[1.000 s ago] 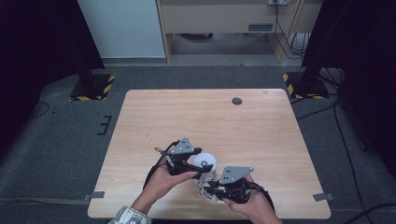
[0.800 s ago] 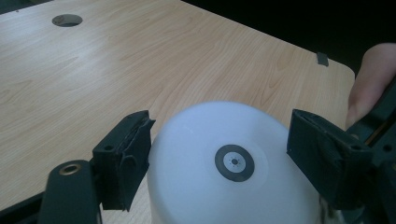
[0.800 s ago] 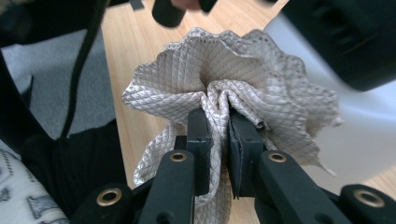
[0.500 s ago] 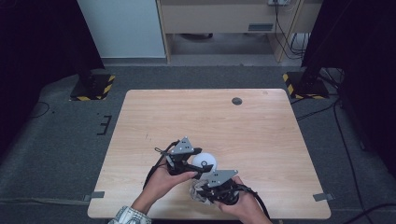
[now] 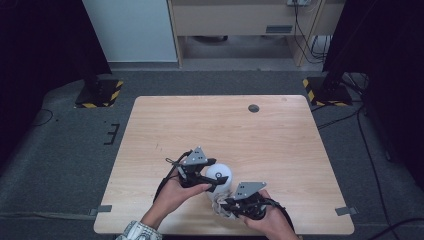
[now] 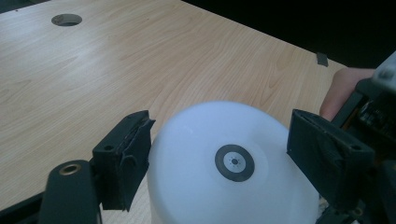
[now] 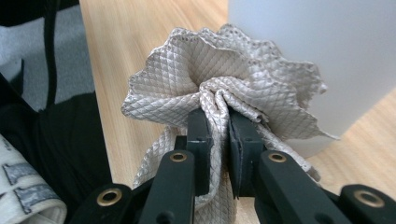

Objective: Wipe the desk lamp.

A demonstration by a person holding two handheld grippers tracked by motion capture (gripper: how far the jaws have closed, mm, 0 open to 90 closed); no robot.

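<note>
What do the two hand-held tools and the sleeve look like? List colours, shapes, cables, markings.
Left tool: black body, two blocky black jaws with brass-ringed holes, a grey three-cornered plate on top, a black cable trailing. Right tool: same black build, grey plate, black cable. Light checked sleeve cuff on the left forearm.

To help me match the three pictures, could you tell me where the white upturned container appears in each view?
High view: the white container stands near the table's front edge, just right of the left tongs.
Left gripper view: lower centre, between the two jaws, its grey-ringed base facing the camera.
Right gripper view: upper right, behind the quilted cloth.
Shared landmark: the wooden table.
</note>
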